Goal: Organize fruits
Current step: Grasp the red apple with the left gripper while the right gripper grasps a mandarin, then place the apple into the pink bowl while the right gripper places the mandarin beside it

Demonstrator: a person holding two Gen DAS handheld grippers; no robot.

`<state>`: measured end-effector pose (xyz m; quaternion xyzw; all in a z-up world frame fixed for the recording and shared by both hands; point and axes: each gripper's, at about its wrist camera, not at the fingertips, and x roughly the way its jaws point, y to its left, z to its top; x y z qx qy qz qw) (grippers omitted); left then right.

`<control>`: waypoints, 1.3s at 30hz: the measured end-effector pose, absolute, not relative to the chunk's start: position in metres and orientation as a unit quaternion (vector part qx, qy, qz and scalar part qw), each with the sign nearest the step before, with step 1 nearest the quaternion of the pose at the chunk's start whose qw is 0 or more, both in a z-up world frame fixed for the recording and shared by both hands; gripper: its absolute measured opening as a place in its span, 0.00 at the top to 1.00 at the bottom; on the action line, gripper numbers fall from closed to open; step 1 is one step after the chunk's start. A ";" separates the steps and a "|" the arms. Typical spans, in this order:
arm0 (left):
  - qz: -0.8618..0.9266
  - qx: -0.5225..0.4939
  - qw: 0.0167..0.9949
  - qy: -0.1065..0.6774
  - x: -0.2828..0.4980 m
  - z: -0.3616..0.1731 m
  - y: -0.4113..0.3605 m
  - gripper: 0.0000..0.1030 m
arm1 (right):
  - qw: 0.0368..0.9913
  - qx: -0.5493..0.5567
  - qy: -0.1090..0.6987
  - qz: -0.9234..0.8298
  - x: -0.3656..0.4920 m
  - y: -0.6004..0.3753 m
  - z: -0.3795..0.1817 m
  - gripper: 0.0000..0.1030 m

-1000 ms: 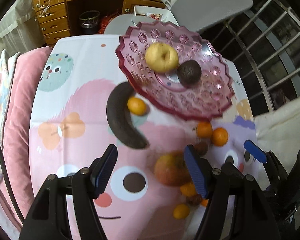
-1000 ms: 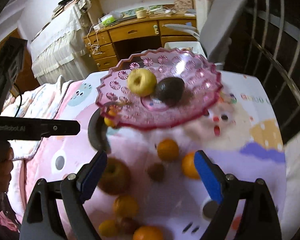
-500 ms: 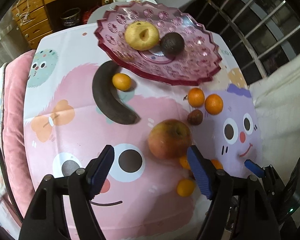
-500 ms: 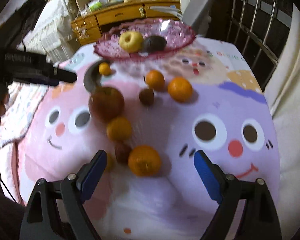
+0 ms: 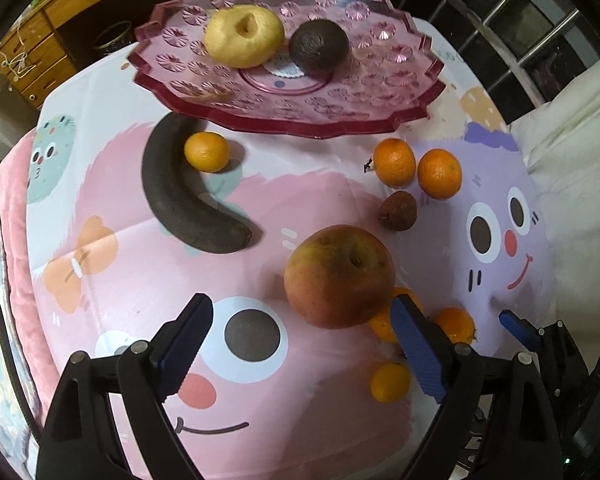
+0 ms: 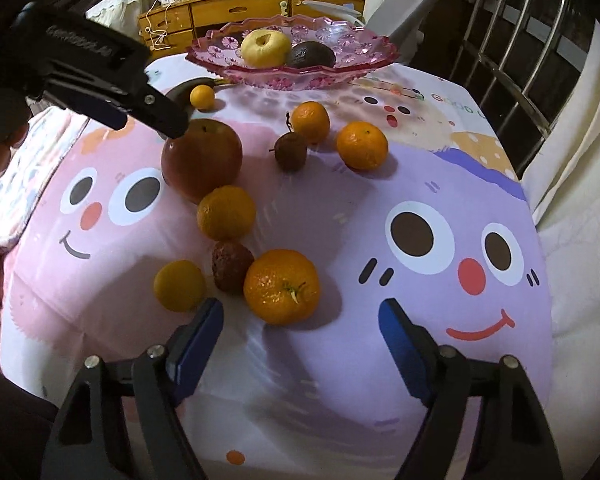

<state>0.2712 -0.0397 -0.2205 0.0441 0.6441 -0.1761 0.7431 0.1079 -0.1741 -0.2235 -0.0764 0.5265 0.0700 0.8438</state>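
Pink glass dish (image 5: 400, 92) sits at the far end of my cartoon-printed tablecloth (image 5: 112, 280), holding a yellow apple (image 5: 242, 36) and a dark avocado (image 5: 319, 48). Beside its near rim lie a blackened banana (image 5: 180, 200) and a small orange (image 5: 206, 151). My left gripper (image 5: 300, 340) points down with its jaws wide, having just been opening; they hold nothing, and a red apple (image 5: 338, 276) rests on the cloth just beyond them. My right gripper (image 6: 300, 332) has just been closing but is still spread and empty, with a large orange (image 6: 281, 286) lying just past its blue pads (image 6: 396, 332). More oranges and two small brown fruits are scattered between
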 end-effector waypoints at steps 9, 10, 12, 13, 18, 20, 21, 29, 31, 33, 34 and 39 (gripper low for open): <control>-0.192 0.036 0.730 0.655 0.280 -0.243 -0.054 0.13 | 0.835 -0.079 0.539 0.078 0.114 -0.172 -0.243 0.40; -0.193 0.036 0.728 0.657 0.280 -0.245 -0.055 0.13 | 0.834 -0.075 0.540 0.080 0.115 -0.172 -0.245 0.41; -0.193 0.033 0.727 0.658 0.280 -0.248 -0.057 0.13 | 0.834 -0.067 0.542 0.083 0.115 -0.174 -0.247 0.42; -0.193 0.029 0.726 0.660 0.280 -0.250 -0.057 0.13 | 0.833 -0.061 0.543 0.087 0.116 -0.175 -0.248 0.44; -0.188 0.008 0.722 0.666 0.285 -0.257 -0.056 0.14 | 0.834 -0.048 0.540 0.102 0.119 -0.177 -0.248 0.46; -0.185 0.001 0.723 0.665 0.286 -0.259 -0.055 0.18 | 0.835 -0.042 0.537 0.111 0.120 -0.178 -0.248 0.46; -0.185 -0.004 0.722 0.666 0.287 -0.261 -0.056 0.21 | 0.836 -0.040 0.536 0.114 0.121 -0.179 -0.248 0.47; -0.176 -0.037 0.716 0.675 0.286 -0.266 -0.057 0.31 | 0.831 -0.032 0.539 0.136 0.123 -0.182 -0.245 0.56; -0.166 -0.048 0.714 0.679 0.286 -0.267 -0.055 0.31 | 0.828 -0.029 0.541 0.142 0.123 -0.183 -0.244 0.56; -0.158 -0.051 0.713 0.682 0.285 -0.267 -0.054 0.31 | 0.827 -0.025 0.542 0.149 0.124 -0.185 -0.243 0.56; -0.154 -0.052 0.712 0.683 0.284 -0.267 -0.054 0.31 | 0.825 -0.024 0.543 0.152 0.125 -0.186 -0.243 0.57; -0.140 -0.075 0.715 0.681 0.277 -0.255 -0.048 0.32 | 0.825 -0.025 0.537 0.172 0.131 -0.191 -0.234 0.57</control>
